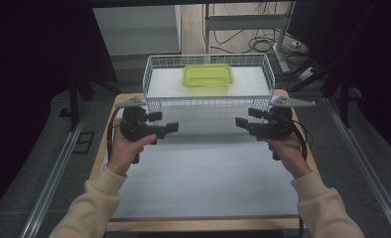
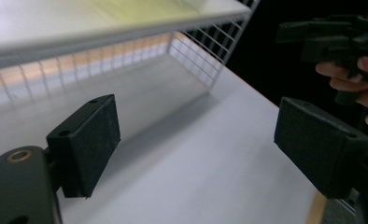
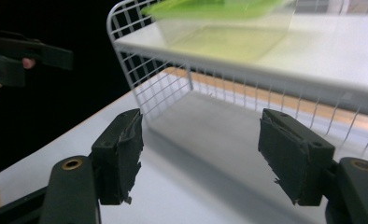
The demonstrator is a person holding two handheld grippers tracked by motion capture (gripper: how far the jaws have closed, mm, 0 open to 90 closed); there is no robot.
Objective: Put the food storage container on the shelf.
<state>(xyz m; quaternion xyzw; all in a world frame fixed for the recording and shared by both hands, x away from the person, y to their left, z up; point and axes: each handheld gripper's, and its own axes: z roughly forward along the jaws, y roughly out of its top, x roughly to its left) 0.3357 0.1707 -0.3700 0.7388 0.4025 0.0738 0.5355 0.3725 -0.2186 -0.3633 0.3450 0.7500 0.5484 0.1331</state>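
A white wire basket (image 1: 156, 84) is seen at the table's (image 1: 203, 183) far edge, centred btwn the far corners. A green container (image 1: 208, 75) w/ lid is set inside it on the white raised floor, at the middle, toward the basket's far wall; it is upright and touched by neither gripper.

The left gripper (image 1: 171, 128) is held just in front of the basket's near-left corner, pointed inward. Its jaws are spread wide, w/ nothing btwn them; in the left gripper view, bare tabletop is seen btwn the pads (image 2: 86, 140).

The right gripper (image 1: 241, 122) is held opposite, near the basket's near-right corner, facing the left one, w/ a clear gap btwn the two. Its jaws are also parted wide and empty; the worn pads (image 3: 121, 154) are seen over the white surface, w/ the container blurred above on the basket floor.
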